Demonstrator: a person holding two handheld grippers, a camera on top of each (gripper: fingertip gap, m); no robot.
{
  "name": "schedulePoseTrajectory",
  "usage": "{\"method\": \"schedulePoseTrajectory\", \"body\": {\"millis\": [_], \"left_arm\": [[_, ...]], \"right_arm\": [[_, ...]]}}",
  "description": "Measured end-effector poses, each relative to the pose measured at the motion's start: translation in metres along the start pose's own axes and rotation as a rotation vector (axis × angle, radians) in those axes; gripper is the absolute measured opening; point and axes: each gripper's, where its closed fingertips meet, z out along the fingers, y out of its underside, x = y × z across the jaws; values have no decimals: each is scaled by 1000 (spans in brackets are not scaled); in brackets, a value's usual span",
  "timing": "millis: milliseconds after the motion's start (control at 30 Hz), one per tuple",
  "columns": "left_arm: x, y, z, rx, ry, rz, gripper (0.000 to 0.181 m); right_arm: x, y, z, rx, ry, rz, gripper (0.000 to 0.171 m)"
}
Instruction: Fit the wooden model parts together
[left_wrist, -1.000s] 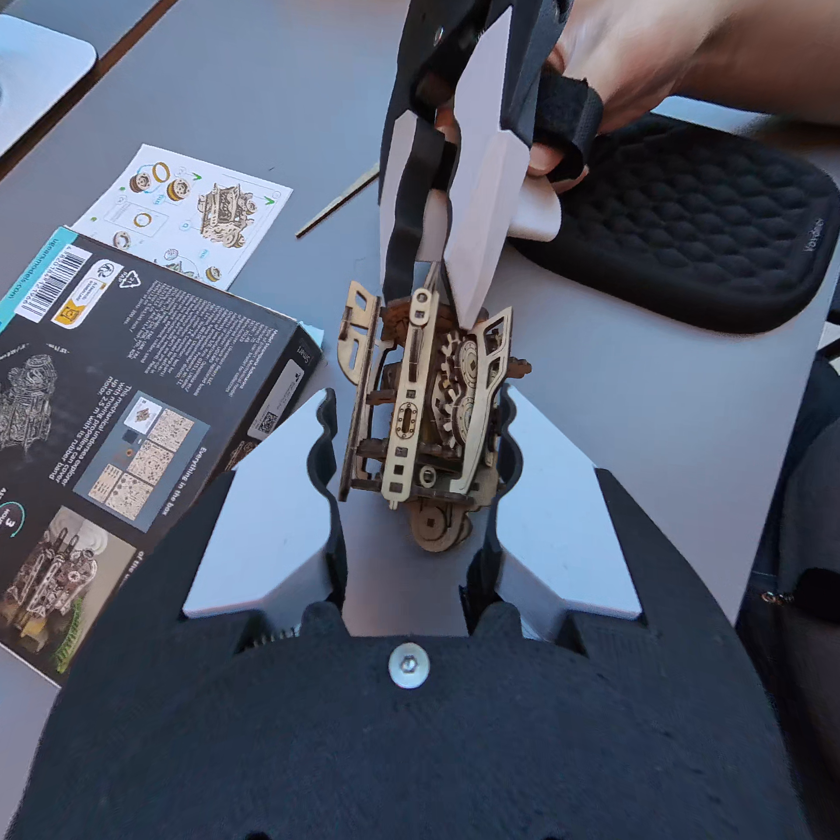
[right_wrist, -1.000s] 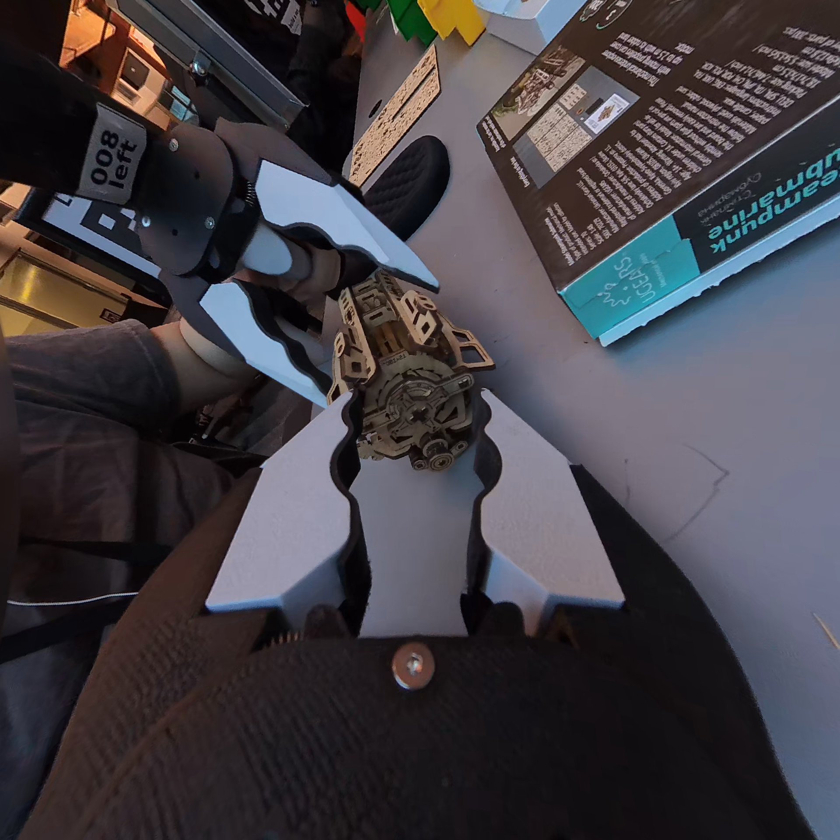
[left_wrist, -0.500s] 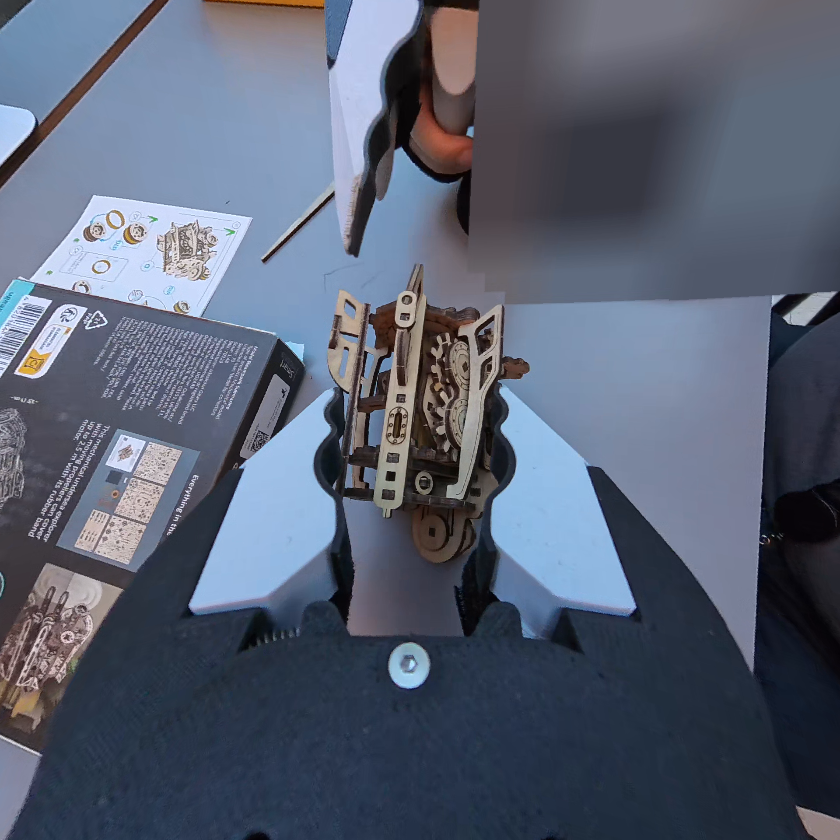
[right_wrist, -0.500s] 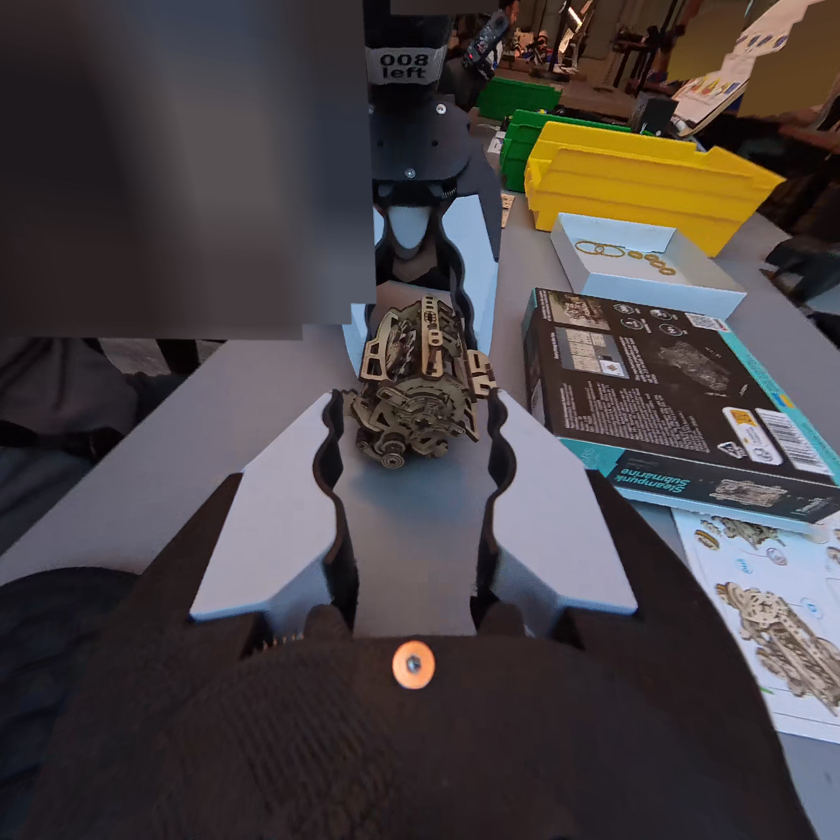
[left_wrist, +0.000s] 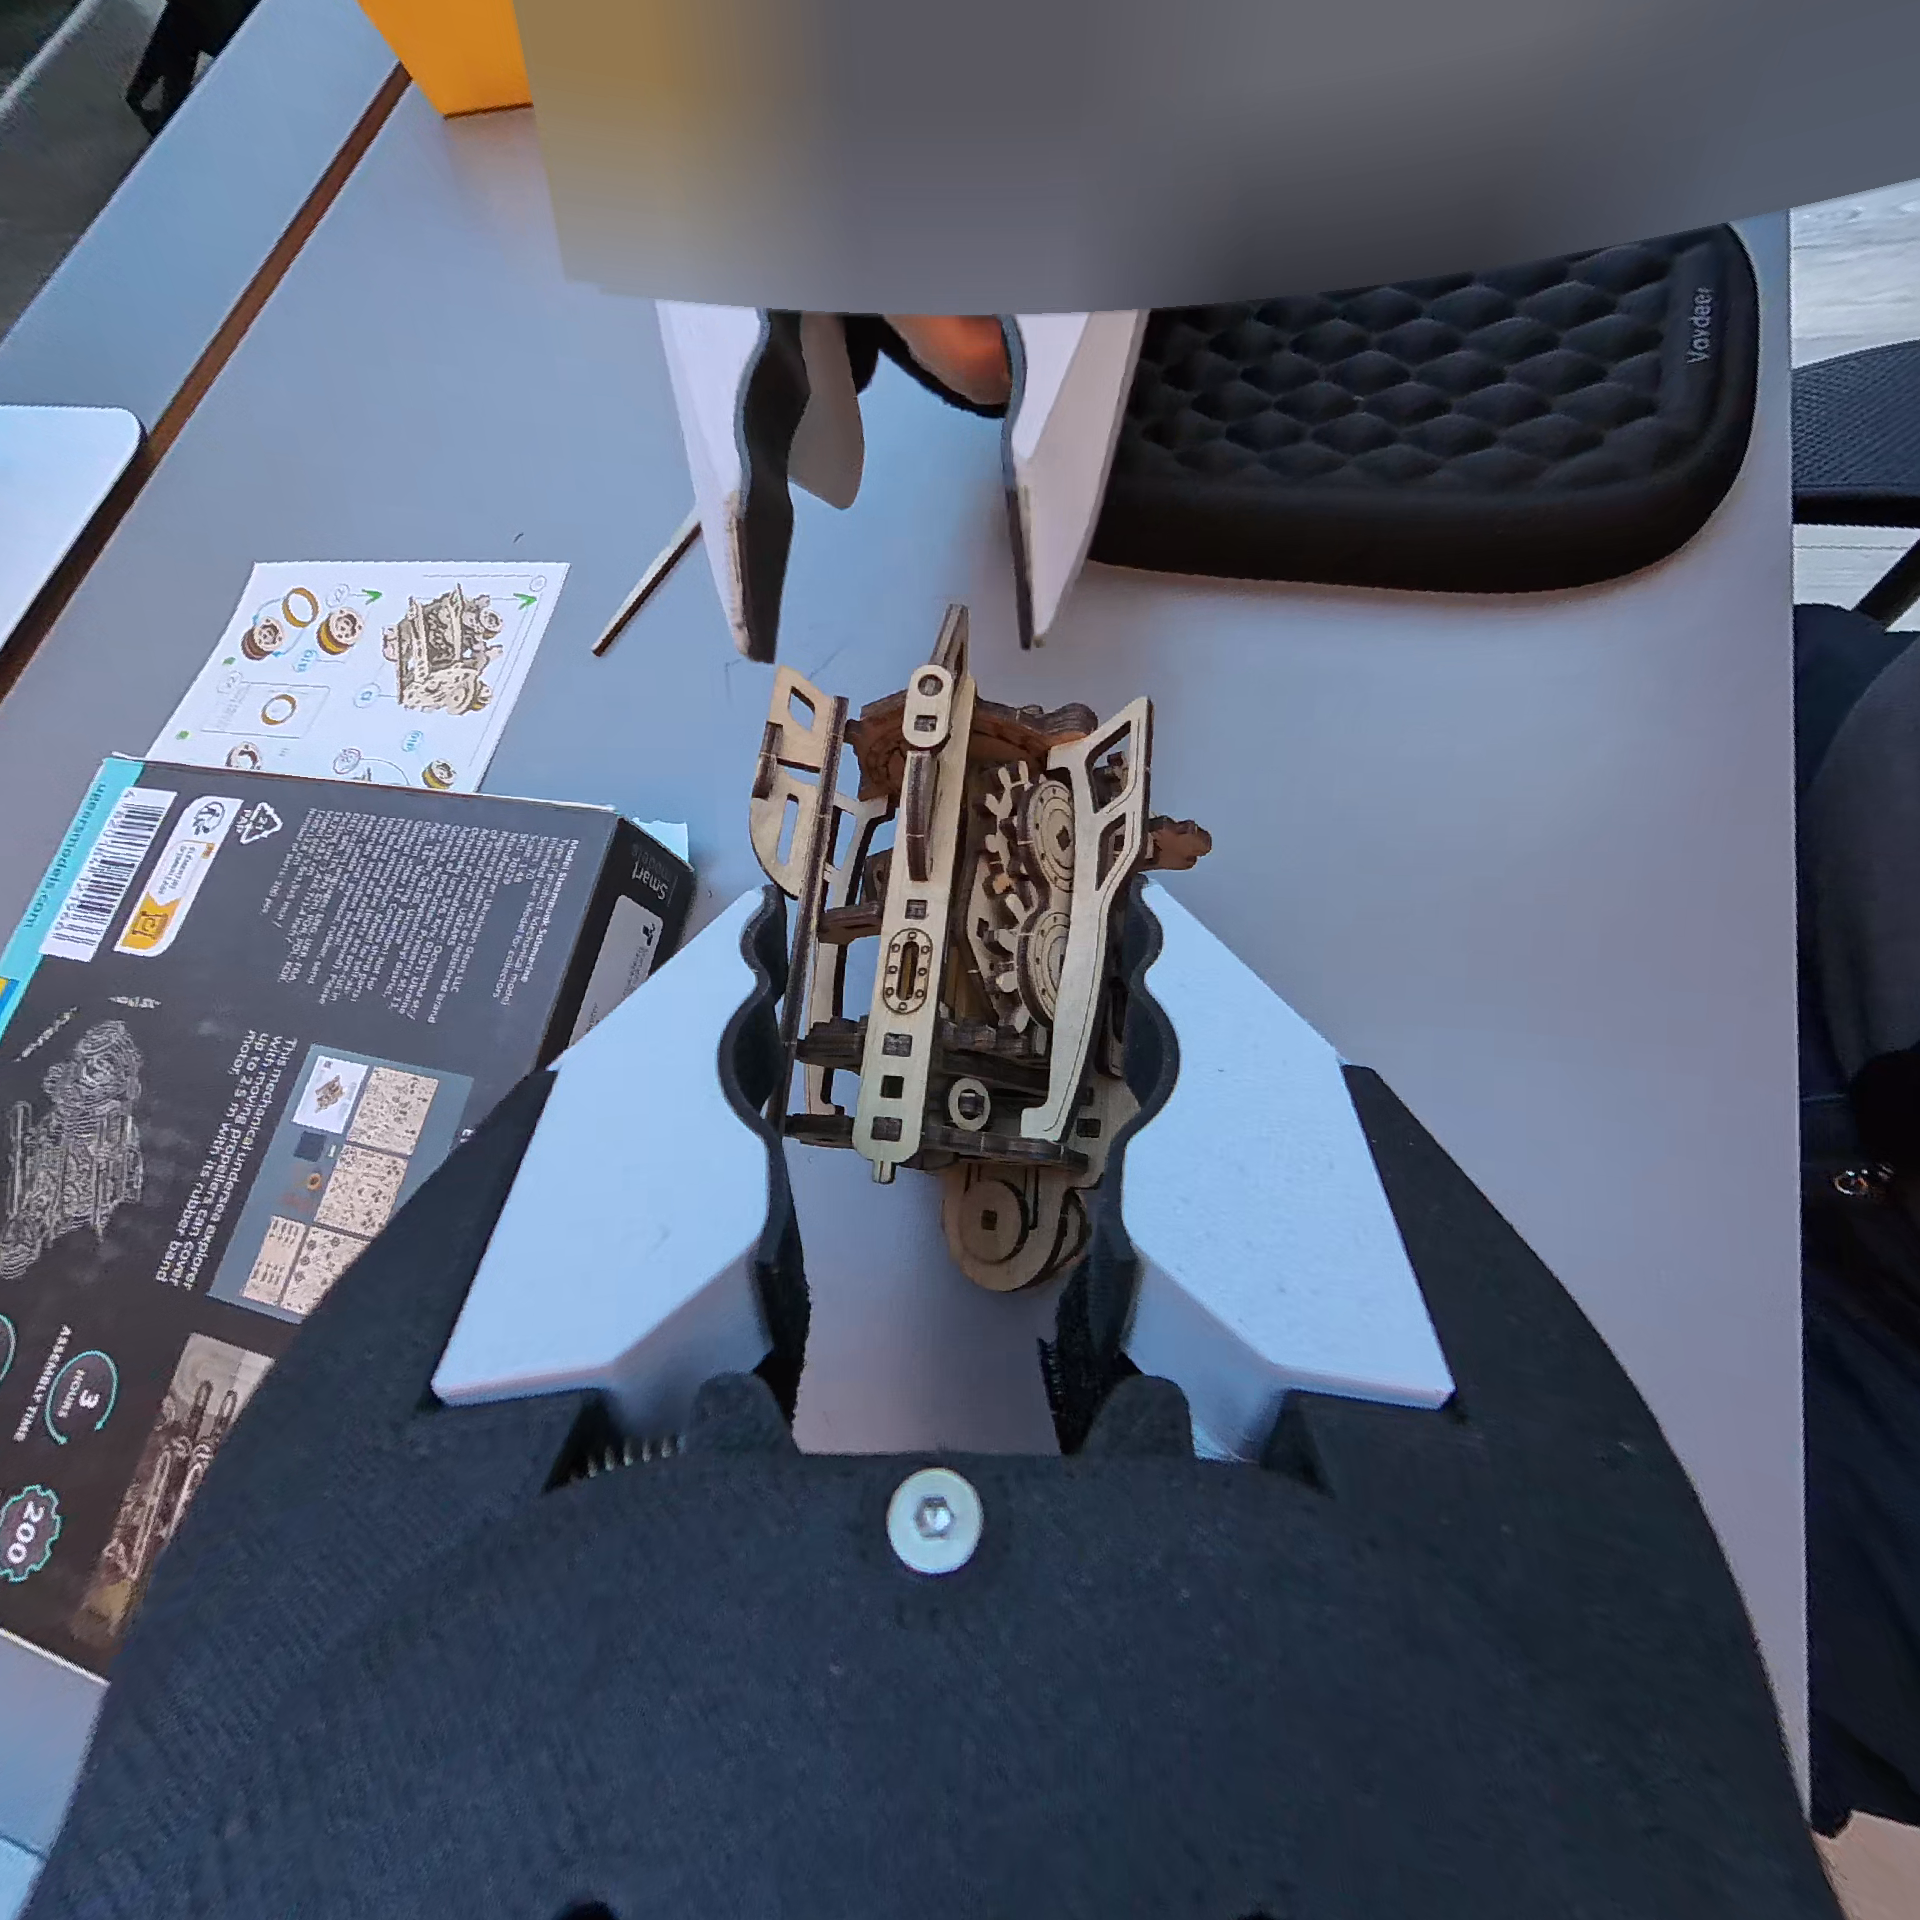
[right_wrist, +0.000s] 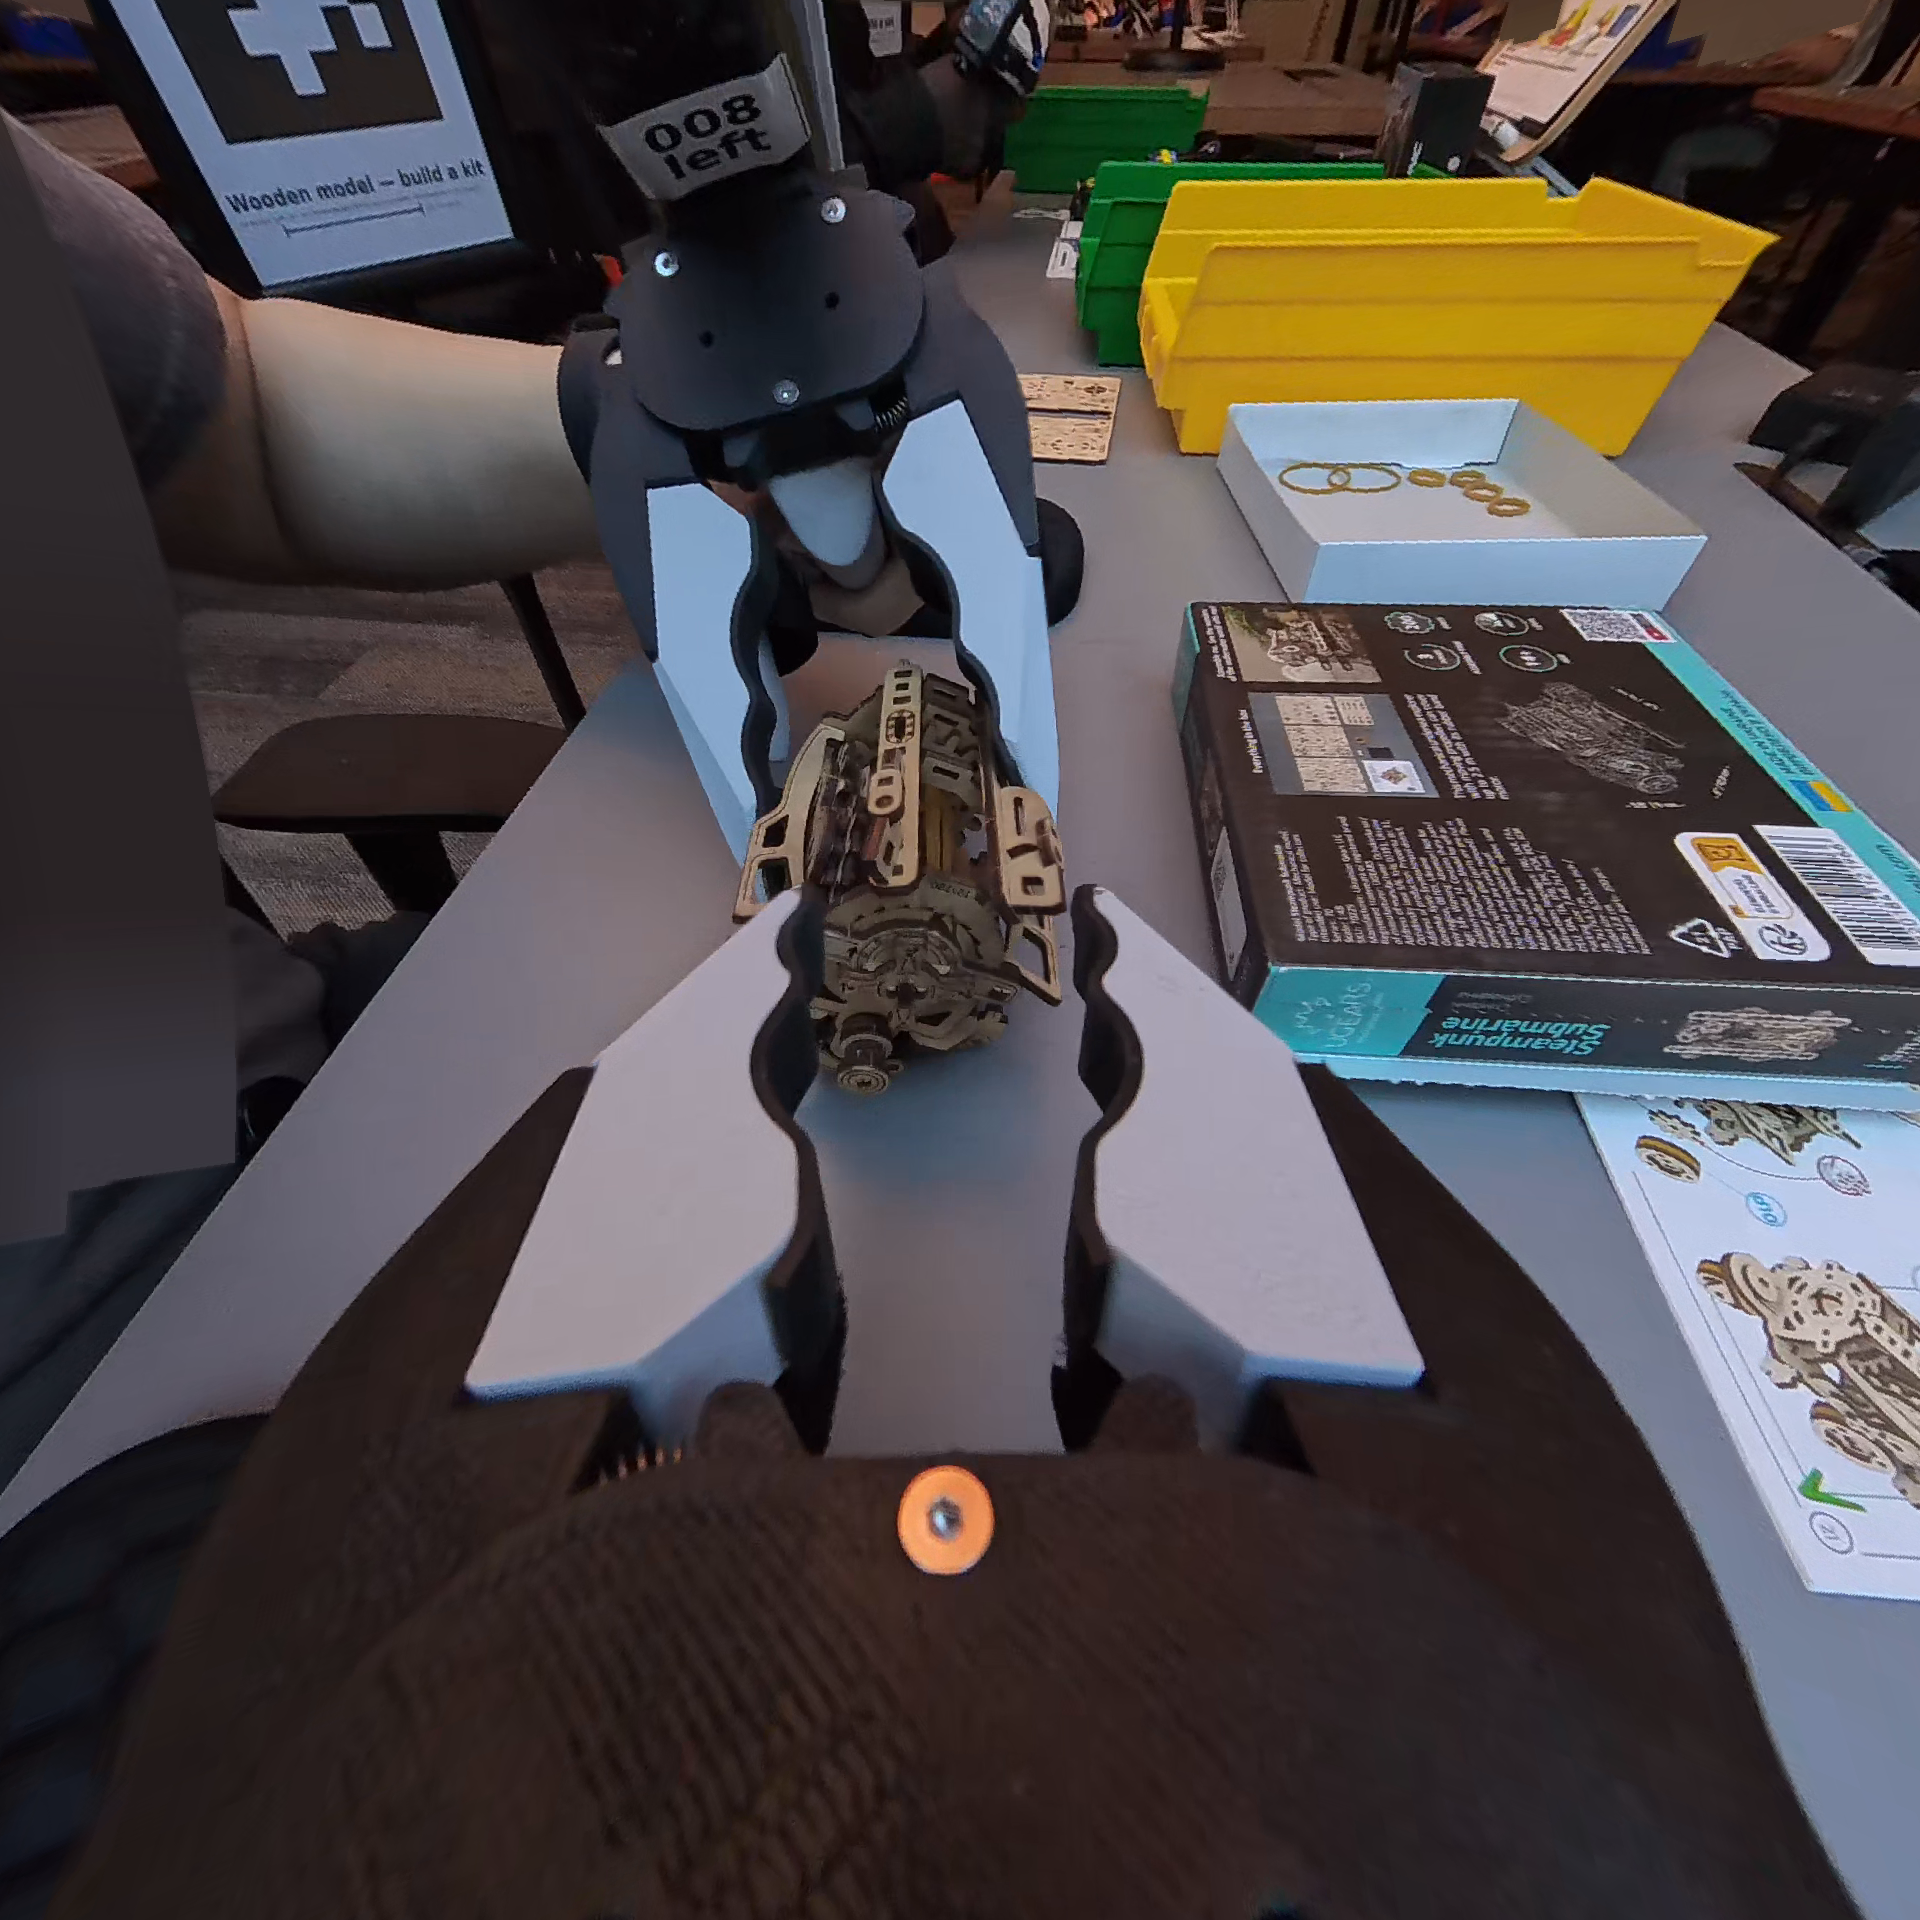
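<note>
Between the left gripper fingers, clamped: wooden model; right gripper spread wide at its far end.

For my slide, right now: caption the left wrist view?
Left hand-held gripper grips wooden model; right hand-held gripper open beyond.

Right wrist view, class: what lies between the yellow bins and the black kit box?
A shallow white tray holding small gold rings lies between the yellow bins and the black kit box; only the right wrist view shows it.
</note>
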Motion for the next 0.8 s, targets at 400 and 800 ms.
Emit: {"method": "schedulePoseTrajectory", "body": {"millis": [400,800], "left_arm": [[-1,0,0,20,5,-14,63],[-1,0,0,32,2,-4,63]], "right_arm": [[-3,-7,1,17,2,130,42],[2,-2,0,17,51,-17,38]]}}
